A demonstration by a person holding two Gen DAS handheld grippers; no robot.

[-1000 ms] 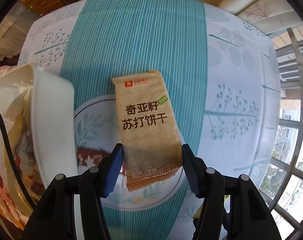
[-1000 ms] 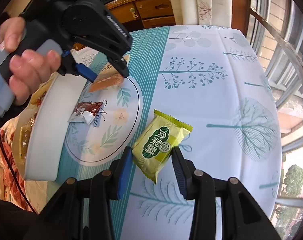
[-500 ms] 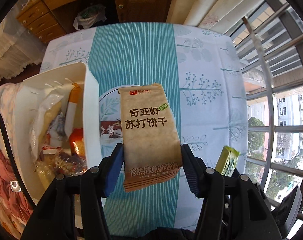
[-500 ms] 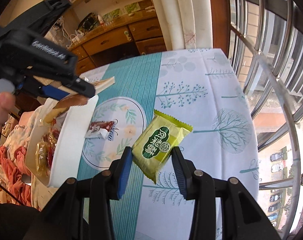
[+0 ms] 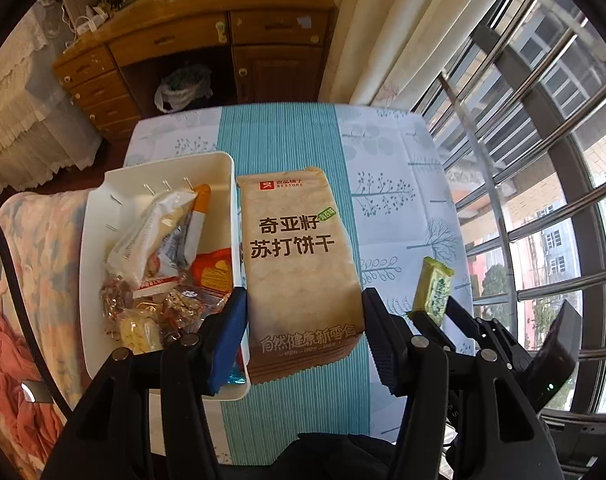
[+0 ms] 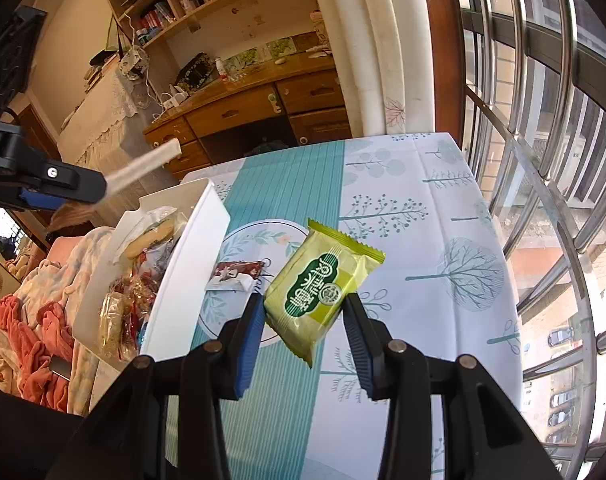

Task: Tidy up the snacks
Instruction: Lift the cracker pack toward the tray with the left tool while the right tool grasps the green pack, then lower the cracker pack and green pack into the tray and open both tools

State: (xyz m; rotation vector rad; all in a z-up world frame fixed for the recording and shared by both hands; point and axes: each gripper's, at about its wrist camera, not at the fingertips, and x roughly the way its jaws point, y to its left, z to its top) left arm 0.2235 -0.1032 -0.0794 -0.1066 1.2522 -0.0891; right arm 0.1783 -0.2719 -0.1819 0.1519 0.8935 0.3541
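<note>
Above the table's left edge, over the long right-hand rim of the white bin (image 5: 159,176), the brown cracker packet (image 5: 299,264) is held by its lower part in the left gripper (image 5: 303,332), whose blue pads are pressed against the wrapper's two sides. Nearer the table's front edge, the green snack packet (image 6: 323,284) is clamped the same way in the right gripper (image 6: 303,332) and is carried clear of the tablecloth (image 6: 423,216). The bin is already crowded with wrapped snacks, so a flat, broad packet released from above is judged likely to land across the pile or the rim and slide out onto the pink blanket (image 5: 35,240) beside it. The cracker packet is gripped only near its bottom seam; a twist or slip in the pads is possible if it is tipped sharply, and a tighter squeeze could break the crackers inside. The two tools are close together, as the left wrist view shows, so a collision is a risk if both are brought to the bin at once. A small red-brown sachet (image 6: 235,274) is left on the printed round motif just beside the bin wall and could be overlooked. The bin's near corner is hidden behind the left gripper's fingers, the bottom layer of snacks cannot be made out, and the hands holding both tools lie outside the views.
</note>
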